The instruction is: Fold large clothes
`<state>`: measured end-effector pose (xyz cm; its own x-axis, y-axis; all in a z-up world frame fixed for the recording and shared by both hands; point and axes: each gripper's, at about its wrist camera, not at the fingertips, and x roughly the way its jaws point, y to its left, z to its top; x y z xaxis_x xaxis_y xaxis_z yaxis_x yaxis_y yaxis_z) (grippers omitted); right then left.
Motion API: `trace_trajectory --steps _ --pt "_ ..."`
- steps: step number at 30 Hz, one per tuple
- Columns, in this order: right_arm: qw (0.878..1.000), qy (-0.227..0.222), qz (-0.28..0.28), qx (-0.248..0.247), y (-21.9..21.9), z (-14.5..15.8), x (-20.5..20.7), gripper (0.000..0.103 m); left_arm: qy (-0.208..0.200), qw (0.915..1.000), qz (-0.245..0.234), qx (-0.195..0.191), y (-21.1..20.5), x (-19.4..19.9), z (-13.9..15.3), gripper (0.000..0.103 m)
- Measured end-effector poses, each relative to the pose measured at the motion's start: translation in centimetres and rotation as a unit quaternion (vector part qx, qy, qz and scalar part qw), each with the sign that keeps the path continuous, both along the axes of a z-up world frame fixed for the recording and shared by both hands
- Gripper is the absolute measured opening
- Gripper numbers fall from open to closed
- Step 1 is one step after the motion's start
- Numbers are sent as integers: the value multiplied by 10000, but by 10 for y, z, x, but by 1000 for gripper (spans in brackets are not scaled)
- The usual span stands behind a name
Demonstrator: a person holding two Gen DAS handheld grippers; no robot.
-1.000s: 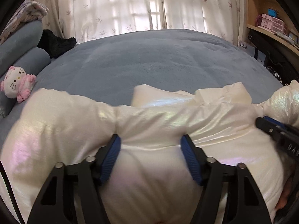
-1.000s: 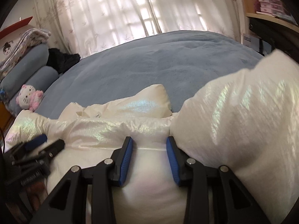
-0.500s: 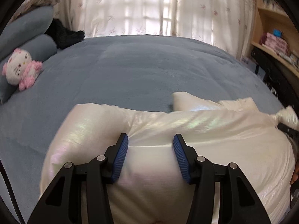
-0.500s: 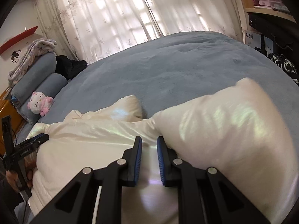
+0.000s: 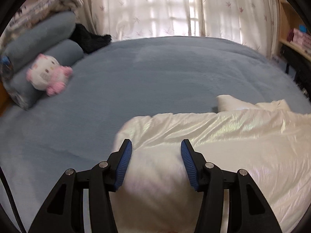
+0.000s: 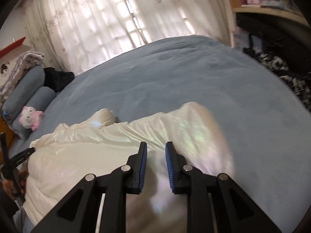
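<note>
- Left tongs [image 5: 156, 161]: blue pads spread wide, puffy fabric bulging between them; real grip or not, can't tell.
- Right tongs [image 6: 155, 164]: pads close, clamped on a bunched fold of the jacket.
- White shiny puffer jacket [image 5: 233, 136] lies crumpled on the blue bed [image 5: 155, 73], near edge, stretched between both tongs.
- Pink-white plush toy [image 5: 48, 73] leans on grey bolster pillows [image 5: 38, 38]; curtains [image 5: 165, 7] behind.

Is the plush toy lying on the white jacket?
No, the plush toy rests against the blue bolsters, apart from the white jacket.
</note>
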<state>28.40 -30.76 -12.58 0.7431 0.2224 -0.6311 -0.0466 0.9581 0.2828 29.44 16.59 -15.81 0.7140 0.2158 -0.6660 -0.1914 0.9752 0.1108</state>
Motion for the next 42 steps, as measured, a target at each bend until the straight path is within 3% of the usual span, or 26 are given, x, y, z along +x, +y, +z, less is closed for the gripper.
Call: trace_trajectory --steps 1,3,6,10,13,18,25,30,42 --pt "9999 -79 -67 80 1 8 -9 22 -74 10000 1 44 -4 -7 5 52" --pt "9996 -197 -45 209 8 19 -24 23 -218 9998 10 -11 -15 -23 18 64" --pt "9992 -231 168 287 38 28 -41 27 -352 9978 -215 -524 -38 -46 31 71" --pt "9976 33 569 399 83 18 -46 27 18 9955 -492 -815 -71 -51 17 71" --pt "9977 321 572 191 105 -2 -44 27 309 9964 -362 -698 -79 -49 -7 71" --pt "9997 252 59 48 73 -11 -51 27 263 9983 -316 -408 -67 -54 -22 73" --pt "9982 295 -518 115 11 -15 -68 27 253 9978 -148 -597 -46 -65 -22 73" --pt "9975 366 -601 88 16 -10 -78 28 352 9971 20 -680 -43 -69 -17 74" --pt "9957 387 -532 649 30 2 -114 28 634 9905 -18 -1220 -48 -112 2 74"
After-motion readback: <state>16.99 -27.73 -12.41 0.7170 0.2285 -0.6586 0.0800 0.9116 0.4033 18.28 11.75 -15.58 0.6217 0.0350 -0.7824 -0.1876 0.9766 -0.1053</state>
